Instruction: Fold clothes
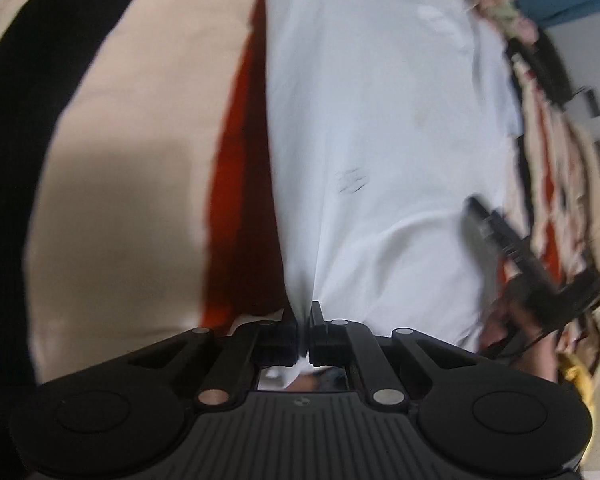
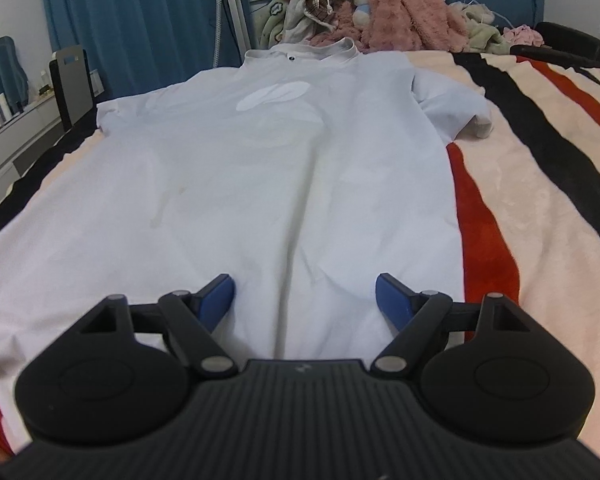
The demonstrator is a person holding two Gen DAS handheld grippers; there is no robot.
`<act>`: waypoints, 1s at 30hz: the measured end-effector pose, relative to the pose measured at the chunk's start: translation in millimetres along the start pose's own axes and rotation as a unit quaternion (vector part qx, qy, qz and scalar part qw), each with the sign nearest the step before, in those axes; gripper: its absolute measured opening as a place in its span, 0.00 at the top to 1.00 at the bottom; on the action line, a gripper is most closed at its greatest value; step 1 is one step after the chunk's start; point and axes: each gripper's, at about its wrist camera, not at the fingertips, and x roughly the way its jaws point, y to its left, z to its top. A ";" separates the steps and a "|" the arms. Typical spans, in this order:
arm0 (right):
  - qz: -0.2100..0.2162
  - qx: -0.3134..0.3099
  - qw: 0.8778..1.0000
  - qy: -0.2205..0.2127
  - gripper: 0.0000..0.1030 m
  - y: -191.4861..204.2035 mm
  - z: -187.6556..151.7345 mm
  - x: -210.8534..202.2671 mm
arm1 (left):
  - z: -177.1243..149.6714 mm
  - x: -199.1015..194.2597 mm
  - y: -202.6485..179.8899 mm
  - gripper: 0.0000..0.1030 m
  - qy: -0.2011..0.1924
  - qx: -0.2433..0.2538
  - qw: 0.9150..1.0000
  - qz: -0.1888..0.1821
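**Shirt is spread flat, folding is only at the start**

The white shirt [image 2: 260,168] lies flat on the striped blanket [image 2: 540,184], collar at 12 o'clock in the right wrist view, one short sleeve out at 2 o'clock. No fold is visible yet, so nearly all the work is left. The left gripper [image 1: 305,332] has its jaws closed narrow on a pinch of the shirt's cloth, which rises to it in a small peak. The right gripper [image 2: 305,296] stands wide above the hem and holds nothing. A pile of other clothes [image 2: 364,12] waits behind the collar at 12 o'clock, still unfolded, I think.
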 end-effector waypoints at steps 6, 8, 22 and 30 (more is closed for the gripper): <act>-0.006 0.009 1.000 -0.025 0.23 -4.0 6.7 -10.7 | -5.2 -15.4 -3.2 0.52 -0.040 0.046 0.997 0.052; -0.007 0.007 0.999 -0.037 0.23 -4.4 9.4 -16.2 | -5.2 -30.0 -14.6 0.30 -0.101 0.067 0.990 0.065; -0.012 0.004 0.988 -0.153 0.64 -23.7 38.7 -64.7 | -8.5 -5.8 -173.2 0.11 -0.362 0.141 0.921 0.024; 0.065 0.180 0.971 -0.145 0.13 -84.9 56.7 -34.0 | -41.3 51.7 -174.0 0.10 -0.374 0.117 0.920 0.027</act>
